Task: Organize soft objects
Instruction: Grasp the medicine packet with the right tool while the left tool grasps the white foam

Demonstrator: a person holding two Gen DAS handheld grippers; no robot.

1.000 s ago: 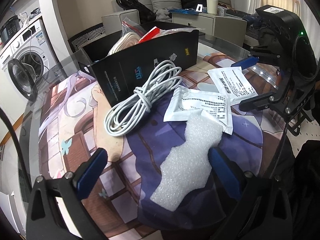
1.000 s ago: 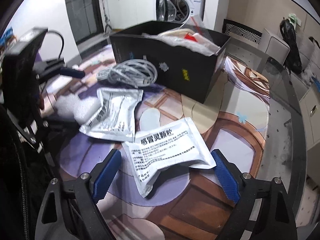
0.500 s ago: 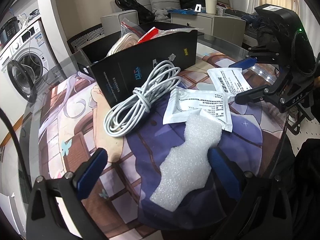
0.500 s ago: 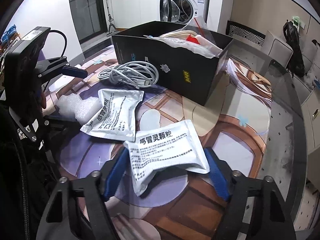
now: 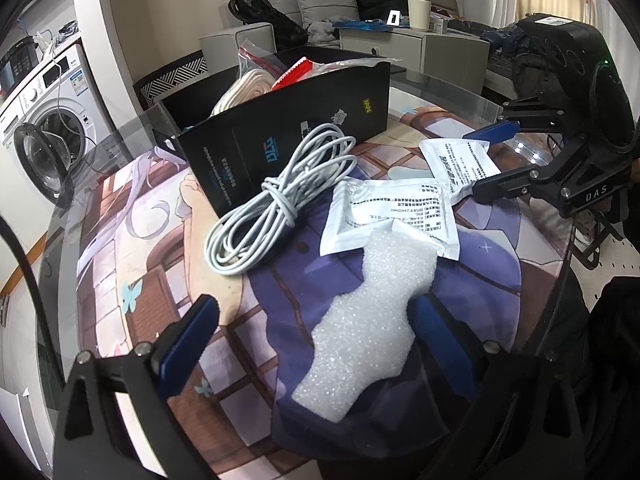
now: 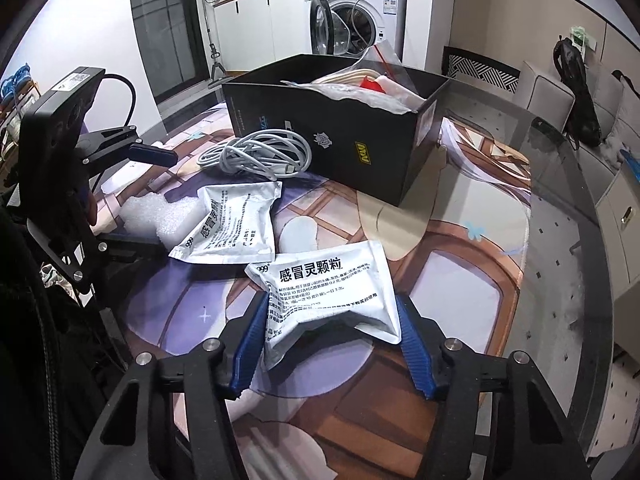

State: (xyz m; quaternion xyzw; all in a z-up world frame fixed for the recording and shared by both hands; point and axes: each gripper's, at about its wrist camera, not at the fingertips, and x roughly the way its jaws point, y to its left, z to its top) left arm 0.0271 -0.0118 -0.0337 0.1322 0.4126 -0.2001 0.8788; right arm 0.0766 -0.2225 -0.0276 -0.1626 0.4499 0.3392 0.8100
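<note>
My right gripper is shut on a white medicine sachet with black print; its blue fingers press both sides and the sachet bulges. The sachet also shows in the left wrist view. A second sachet lies to its left, also seen in the left wrist view. My left gripper is open over a white foam piece, its right finger beside the foam. A coiled grey cable lies against a black box that holds soft items.
The glass table carries a printed mat. The table's round edge runs close on the right. A washing machine stands behind the box. A sofa and low cabinets lie beyond.
My right gripper has closed from wide open onto the printed sachet and lifted its near side. My left gripper has stayed open over the foam.
</note>
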